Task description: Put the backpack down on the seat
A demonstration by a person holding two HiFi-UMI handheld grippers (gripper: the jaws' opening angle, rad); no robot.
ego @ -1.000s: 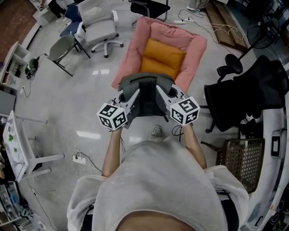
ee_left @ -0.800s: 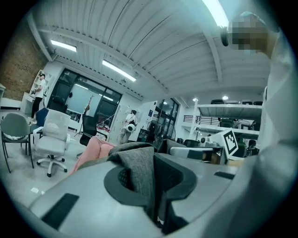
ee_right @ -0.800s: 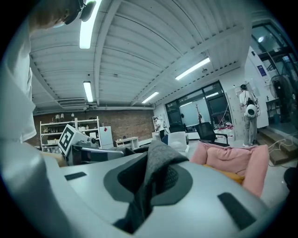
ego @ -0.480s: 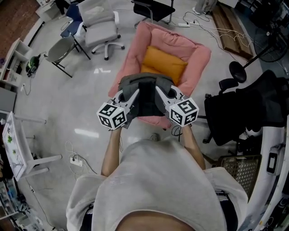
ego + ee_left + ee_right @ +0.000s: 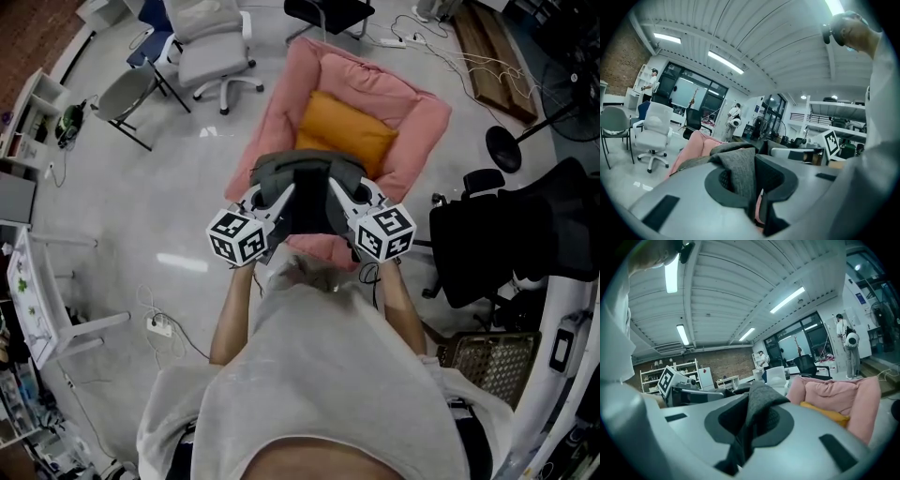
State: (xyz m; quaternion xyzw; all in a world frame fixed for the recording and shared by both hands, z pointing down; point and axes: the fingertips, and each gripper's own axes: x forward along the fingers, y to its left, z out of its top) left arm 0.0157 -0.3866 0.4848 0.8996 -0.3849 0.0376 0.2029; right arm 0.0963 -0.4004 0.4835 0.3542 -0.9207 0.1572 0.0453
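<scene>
A dark grey backpack (image 5: pixel 307 192) hangs in the air between my two grippers, over the near edge of a pink padded seat (image 5: pixel 417 112) with an orange cushion (image 5: pixel 347 134). My left gripper (image 5: pixel 278 202) is shut on grey backpack fabric (image 5: pixel 740 171) at the bag's left side. My right gripper (image 5: pixel 337 201) is shut on the fabric (image 5: pixel 757 416) at its right side. The pink seat (image 5: pixel 834 387) shows just beyond the right gripper's jaws. The bag's underside is hidden.
A white office chair (image 5: pixel 211 47) and a grey folding chair (image 5: pixel 127 94) stand to the left of the seat. A black office chair (image 5: pixel 511 230) is close on the right, with a mesh basket (image 5: pixel 492 361) below it. Cables and a power strip (image 5: pixel 161 325) lie on the floor.
The pink seat has drawn closer beneath the backpack: the person has stepped forward with the bag, both grippers holding as before.
</scene>
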